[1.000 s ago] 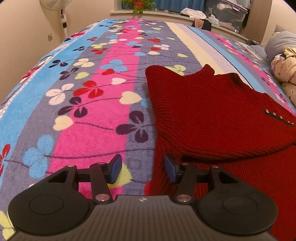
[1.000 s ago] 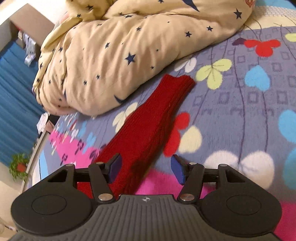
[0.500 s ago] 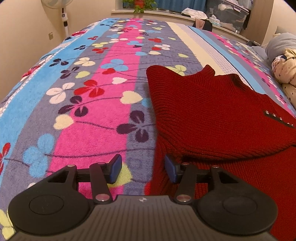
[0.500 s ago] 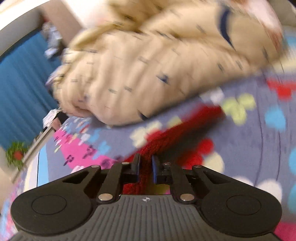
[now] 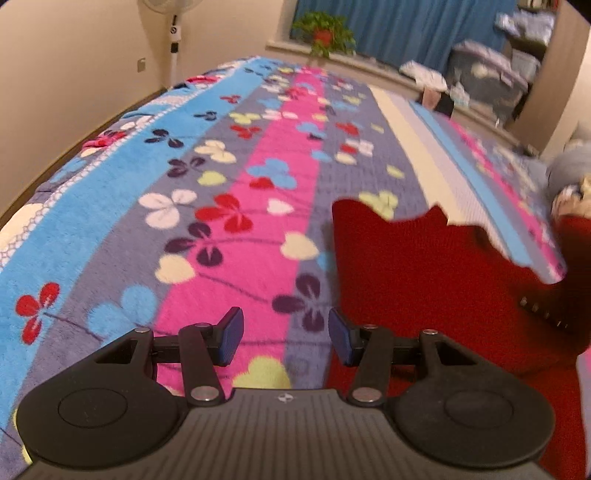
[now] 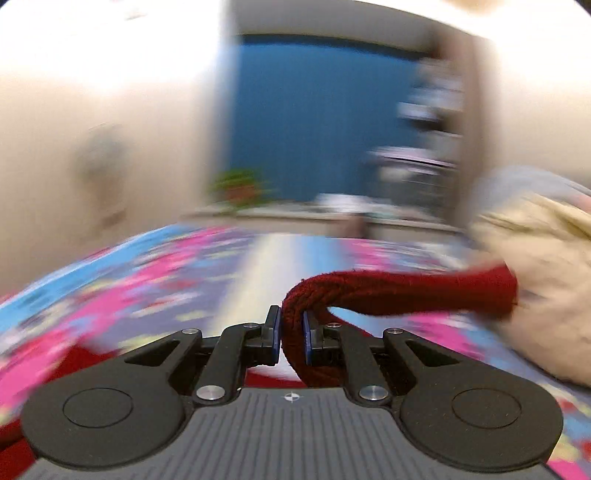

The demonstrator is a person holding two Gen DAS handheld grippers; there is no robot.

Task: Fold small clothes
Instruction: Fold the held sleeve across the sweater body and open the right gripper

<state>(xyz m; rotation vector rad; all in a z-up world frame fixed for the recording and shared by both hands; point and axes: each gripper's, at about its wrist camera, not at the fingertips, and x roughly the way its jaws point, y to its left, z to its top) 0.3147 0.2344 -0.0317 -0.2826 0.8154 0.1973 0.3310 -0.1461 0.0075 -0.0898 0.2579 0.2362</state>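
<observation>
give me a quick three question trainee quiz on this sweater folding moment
1. True or false: the right tongs are shut on the red sleeve.
2. What lies between the left tongs' fingers? A) sweater hem B) nothing, only the floral blanket beyond C) a pillow
3. Which way does the sleeve's cuff trail from the right tongs in the right wrist view?

Key: 1 true. 2 B; the red sweater lies just right of them. 3 Rightward, toward the beige star-print duvet.

A potted plant [image 5: 325,35] stands on the windowsill beyond the bed's far edge; a standing fan [image 5: 173,37] is by the wall, at the bed's far left corner.
</observation>
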